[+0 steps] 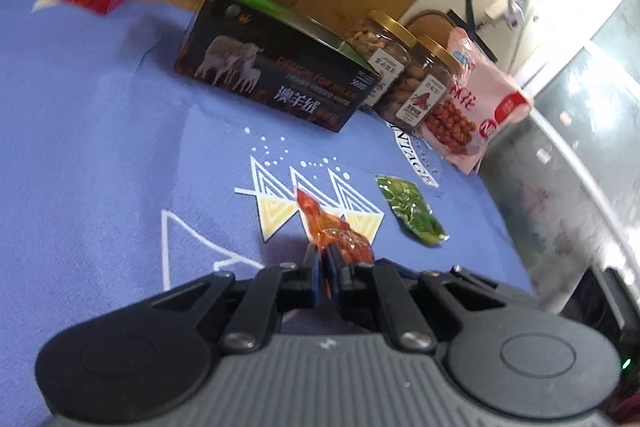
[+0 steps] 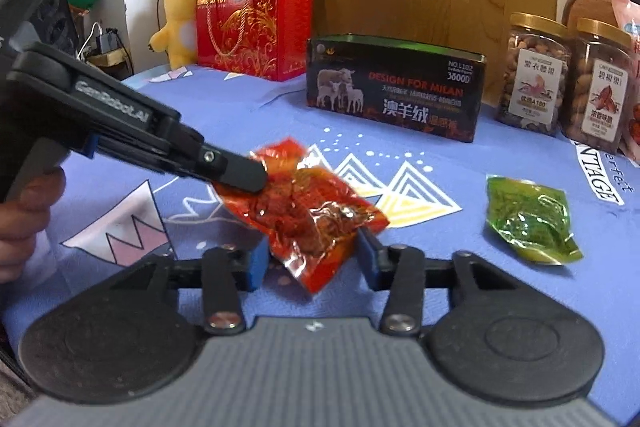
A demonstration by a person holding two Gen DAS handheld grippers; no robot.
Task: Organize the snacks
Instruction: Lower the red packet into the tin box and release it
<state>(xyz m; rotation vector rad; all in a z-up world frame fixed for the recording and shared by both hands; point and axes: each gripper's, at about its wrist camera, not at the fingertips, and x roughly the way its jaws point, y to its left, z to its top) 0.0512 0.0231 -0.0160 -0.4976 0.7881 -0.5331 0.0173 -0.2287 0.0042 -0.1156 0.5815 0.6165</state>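
Our left gripper pinches the red packet mid-frame; our right gripper straddles it, unclamped; we squeeze squarely before letting go.

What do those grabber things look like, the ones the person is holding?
Both are black plastic. The right gripper has a ribbed grey top, two round black discs, silver screws and blue pads inside its jaws. The left gripper looks the same in its own camera and has grey letters along its side. No sleeve shows on the hand.
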